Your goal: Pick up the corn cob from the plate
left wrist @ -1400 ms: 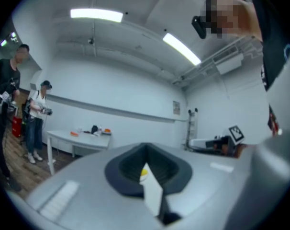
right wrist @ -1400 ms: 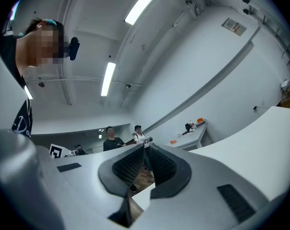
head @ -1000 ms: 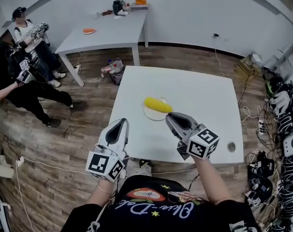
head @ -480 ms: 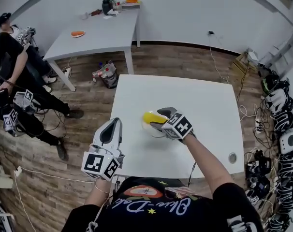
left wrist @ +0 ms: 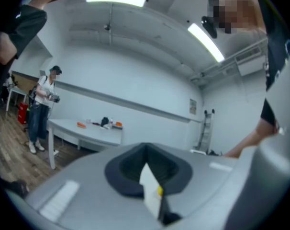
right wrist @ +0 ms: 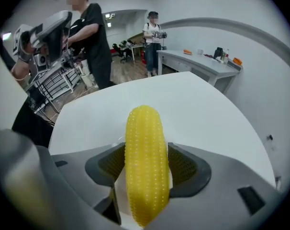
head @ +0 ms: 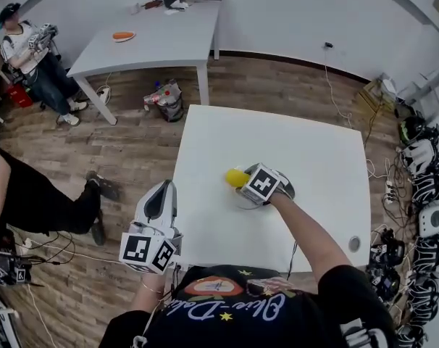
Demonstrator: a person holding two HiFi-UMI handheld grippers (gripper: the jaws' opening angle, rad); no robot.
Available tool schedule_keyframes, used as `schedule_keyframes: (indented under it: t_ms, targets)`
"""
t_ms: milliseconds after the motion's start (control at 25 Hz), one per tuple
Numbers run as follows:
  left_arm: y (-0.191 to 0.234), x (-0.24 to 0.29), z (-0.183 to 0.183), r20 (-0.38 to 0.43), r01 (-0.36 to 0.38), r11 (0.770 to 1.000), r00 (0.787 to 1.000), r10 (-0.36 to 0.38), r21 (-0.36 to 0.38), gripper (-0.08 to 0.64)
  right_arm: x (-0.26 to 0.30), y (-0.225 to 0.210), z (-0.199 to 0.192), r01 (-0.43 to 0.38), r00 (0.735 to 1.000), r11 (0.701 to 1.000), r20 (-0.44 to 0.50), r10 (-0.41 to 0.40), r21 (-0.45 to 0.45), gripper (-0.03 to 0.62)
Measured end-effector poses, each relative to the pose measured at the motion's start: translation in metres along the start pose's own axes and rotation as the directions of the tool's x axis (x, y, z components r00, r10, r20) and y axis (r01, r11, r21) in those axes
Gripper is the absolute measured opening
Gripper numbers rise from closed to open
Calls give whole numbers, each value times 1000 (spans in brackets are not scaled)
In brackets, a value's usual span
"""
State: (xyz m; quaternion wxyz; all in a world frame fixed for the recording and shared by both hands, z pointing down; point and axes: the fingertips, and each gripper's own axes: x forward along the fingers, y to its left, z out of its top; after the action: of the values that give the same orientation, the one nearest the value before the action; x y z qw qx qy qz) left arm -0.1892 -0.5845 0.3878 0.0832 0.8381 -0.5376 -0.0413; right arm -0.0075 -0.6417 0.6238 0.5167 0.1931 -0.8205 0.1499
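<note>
The right gripper (right wrist: 147,164) points steeply down over the white table (head: 306,151), and its jaws are spreading apart at this moment. The corn cob (right wrist: 144,138) lies between them, lengthwise along the line the jaws point. Its rounded far end reaches well past the jaw tips, and its near end runs back into the throat of the gripper. On the left side a strip of the white plate (right wrist: 118,177) shows between cob and ribbed pad, so that pad is clear of it. The right-hand pad stands just beside the kernels, and I cannot tell whether it touches them. The cob rests on the plate beneath the jaws, not lifted. In the head view only its yellow tip pokes out ahead of the marker cube (head: 261,183).

The left gripper (head: 161,191) is held level and well apart from the cob, off the table's near left edge. Its jaws are clenched together with nothing between them. In the left gripper view only a thin slit remains ahead of the dark pads (left wrist: 128,169) (a sliver of white table and a speck of yellow show through it).

Far beyond both pairs of jaws stands a second grey table (head: 169,46), with a person (head: 31,56) seated beside it.
</note>
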Motion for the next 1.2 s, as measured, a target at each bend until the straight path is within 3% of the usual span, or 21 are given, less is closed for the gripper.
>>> schedule_keyframes:
  t_ms: [160,280,400,480,640,840,920,1040,1200]
  targets:
    - [2,3,-6,-7,5,1000,1000,-5,-13,-3,3,2,3,-43,999,999,18,43,2,250]
    - [-3,0,-7,-9,17,1000,1000,-17,-2,-3,0,0,6,-32,998,999,47,31,27,250]
    - [-5,-7,-7,-10,13,1000,1000,-13,10,-3,-10,-7,1,-10,992,988,122,-9,155,250]
    - [-2,-13,-6,-8,1,1000,1000,-1,17,-3,-29,-11,8,-34,961,960,274,-46,279,250]
    - [-6,-21,0,9,-7,999,1000,7,33,-3,-83,-7,16,-102,828,903,539,-155,417,250]
    - [-30,-27,9,32,22,996,999,-25,83,-3,-172,24,13,-124,584,892,758,-288,435,250]
    - [-41,-31,9,35,33,996,999,-36,88,-3,-204,42,5,-119,508,891,797,-325,439,250]
    - [-62,-40,5,36,54,994,998,-57,92,-3,-244,66,-14,-97,439,890,822,-364,446,250]
    - [-86,-62,-9,19,68,993,997,-70,100,-3,-278,98,-43,-75,380,885,834,-400,459,250]
